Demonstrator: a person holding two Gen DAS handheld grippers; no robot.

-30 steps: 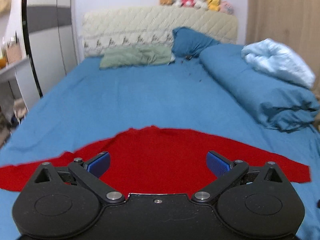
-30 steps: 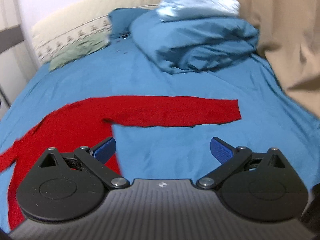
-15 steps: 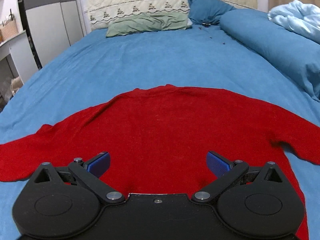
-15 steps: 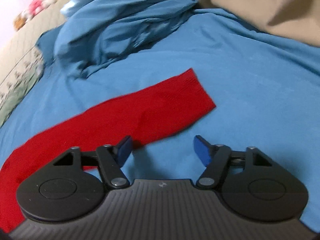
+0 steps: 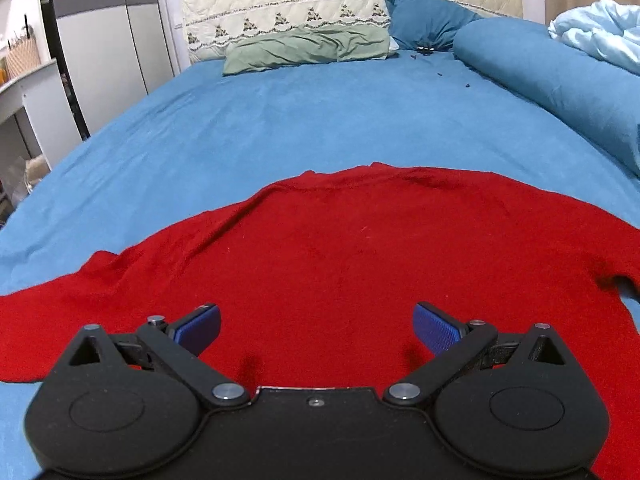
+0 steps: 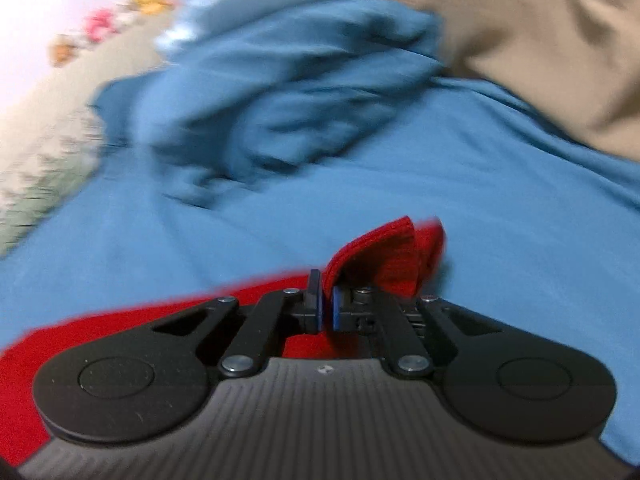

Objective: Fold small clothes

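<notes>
Right gripper (image 6: 327,307) was clamped on the cuff end of a red knit long-sleeved top (image 6: 376,256), bunching it above the blue bed sheet (image 6: 500,216). Left gripper (image 5: 316,326) hovered with its jaws spread wide over the top's (image 5: 360,260) flat-lying body, holding nothing.

No text, label, brand, number or sign can be read in either view; the only mark is a small pale emblem on the ribbed grey body of the right gripper (image 6: 327,307), at about 6 o'clock in the right wrist view, too small and blurred to make out; the trim on the headboard (image 5: 280,20), toward 12 o'clock in the left wrist view, bears a repeated pattern, not letters.
</notes>
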